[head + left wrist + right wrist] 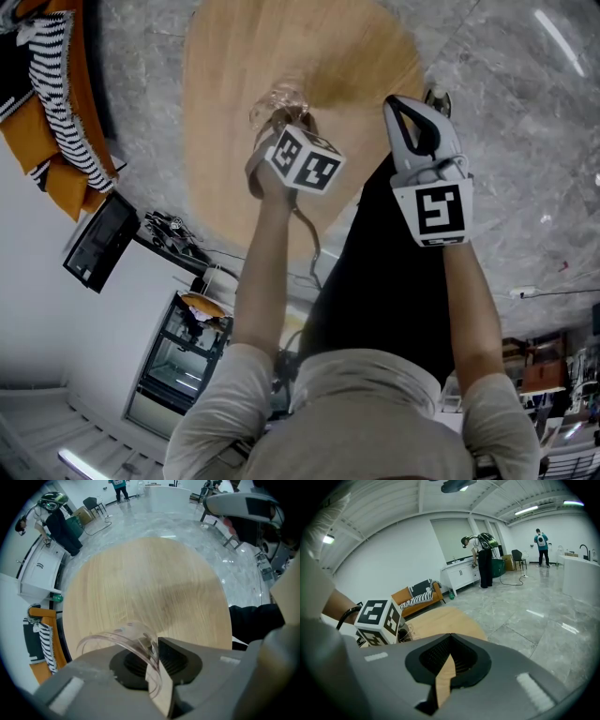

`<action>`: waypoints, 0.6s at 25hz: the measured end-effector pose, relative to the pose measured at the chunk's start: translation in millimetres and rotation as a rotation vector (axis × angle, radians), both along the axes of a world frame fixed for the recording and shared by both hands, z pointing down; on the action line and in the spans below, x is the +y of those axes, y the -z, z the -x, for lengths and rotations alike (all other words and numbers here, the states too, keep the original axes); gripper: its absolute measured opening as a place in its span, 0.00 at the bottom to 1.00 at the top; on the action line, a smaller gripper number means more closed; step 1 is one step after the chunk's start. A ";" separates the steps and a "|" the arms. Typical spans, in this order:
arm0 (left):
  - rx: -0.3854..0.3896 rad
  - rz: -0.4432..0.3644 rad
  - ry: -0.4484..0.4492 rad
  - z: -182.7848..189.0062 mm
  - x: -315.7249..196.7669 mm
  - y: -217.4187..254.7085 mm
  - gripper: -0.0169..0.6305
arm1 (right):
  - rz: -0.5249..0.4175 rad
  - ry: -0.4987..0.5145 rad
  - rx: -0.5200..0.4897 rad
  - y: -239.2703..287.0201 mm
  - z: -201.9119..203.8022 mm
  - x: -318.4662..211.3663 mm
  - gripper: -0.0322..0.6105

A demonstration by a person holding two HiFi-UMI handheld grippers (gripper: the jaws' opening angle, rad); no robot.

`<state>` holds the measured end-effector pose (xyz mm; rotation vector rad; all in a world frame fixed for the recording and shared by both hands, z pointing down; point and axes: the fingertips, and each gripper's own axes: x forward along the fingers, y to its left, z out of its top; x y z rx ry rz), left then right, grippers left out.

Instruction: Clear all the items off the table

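Note:
A clear plastic cup (pixel 279 101) is pinched by its rim in my left gripper (pixel 281 120), over the near edge of the round wooden table (pixel 281 47). In the left gripper view the cup (pixel 117 637) curves out to the left of the jaws, and the left gripper (pixel 152 656) is shut on its thin wall. The table top (pixel 150 578) beyond it shows no other items. My right gripper (pixel 414 105) hovers at the table's near right edge; its jaws stand together with nothing between them. In its own view the right gripper (pixel 449 660) leaves only a sliver of gap.
An orange sofa (pixel 56 141) with a striped cushion stands left of the table. Two people (pixel 56 522) work at a white counter (pixel 37 569) on the far side. Grey marble floor (pixel 525 112) surrounds the table. Chairs (pixel 91 503) stand far back.

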<state>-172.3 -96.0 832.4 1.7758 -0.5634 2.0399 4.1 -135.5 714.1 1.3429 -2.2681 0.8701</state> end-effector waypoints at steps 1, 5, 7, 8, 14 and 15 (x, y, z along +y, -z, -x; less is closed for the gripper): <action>0.011 0.001 0.013 -0.3 1.9 0.5 0.14 | 0.002 0.005 0.000 0.1 1.2 2.2 0.06; 0.059 -0.032 0.070 -4.6 3.3 5.1 0.13 | -0.008 0.027 -0.003 3.0 6.3 6.7 0.06; 0.078 -0.063 0.082 -8.9 1.2 9.6 0.12 | -0.018 0.036 -0.002 5.4 7.7 7.0 0.06; 0.091 -0.079 0.089 -11.5 0.2 12.5 0.12 | -0.021 0.041 0.000 6.5 8.5 7.7 0.06; 0.180 -0.188 0.168 -21.7 -6.4 44.8 0.12 | -0.046 0.083 0.013 22.7 19.6 12.5 0.06; 0.195 -0.206 0.178 -24.7 -7.8 52.5 0.12 | -0.055 0.087 0.013 27.4 20.7 11.8 0.06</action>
